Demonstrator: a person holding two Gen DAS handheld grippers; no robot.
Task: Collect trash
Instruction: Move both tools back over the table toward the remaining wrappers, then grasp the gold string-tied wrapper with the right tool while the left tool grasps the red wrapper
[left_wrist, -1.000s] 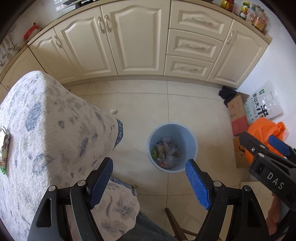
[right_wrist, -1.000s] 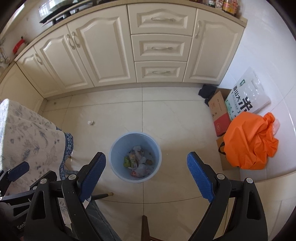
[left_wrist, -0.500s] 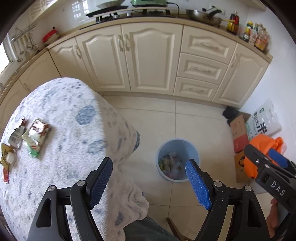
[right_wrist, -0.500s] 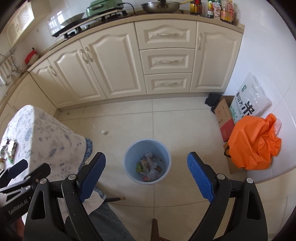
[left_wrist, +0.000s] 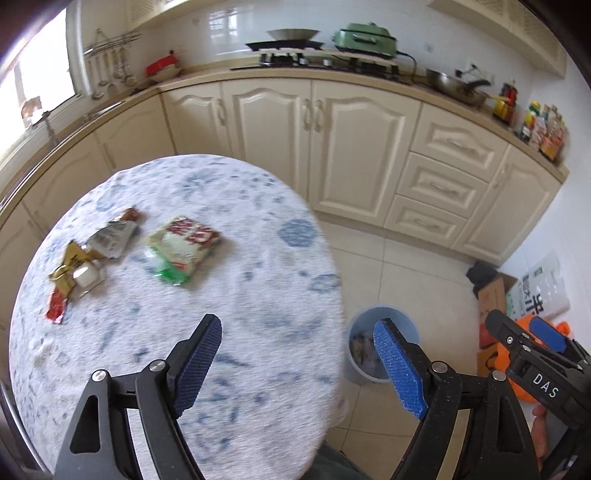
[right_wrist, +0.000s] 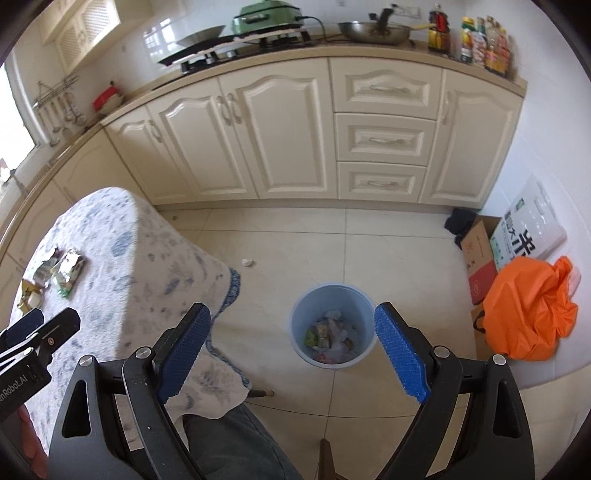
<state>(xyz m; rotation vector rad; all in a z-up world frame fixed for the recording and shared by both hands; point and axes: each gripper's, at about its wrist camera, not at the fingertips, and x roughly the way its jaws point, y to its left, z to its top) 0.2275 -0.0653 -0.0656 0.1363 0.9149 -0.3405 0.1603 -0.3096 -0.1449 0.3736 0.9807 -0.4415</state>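
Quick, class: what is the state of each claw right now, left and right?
Left claw: opening, nothing between its pads, over the table.
Right claw: open and empty, above the floor by the blue bin.

One round table (left_wrist: 258, 295) carries four wrappers: a white-and-green packet (left_wrist: 183, 249), a silver pouch (left_wrist: 112, 238), a gold wrapper (left_wrist: 72, 264) and a red one (left_wrist: 55, 308). One blue bin (right_wrist: 332, 295) stands on the floor, with one paper scrap (right_wrist: 246, 262) near it. Two grippers show, left (left_wrist: 295, 362) and right (right_wrist: 291, 354).
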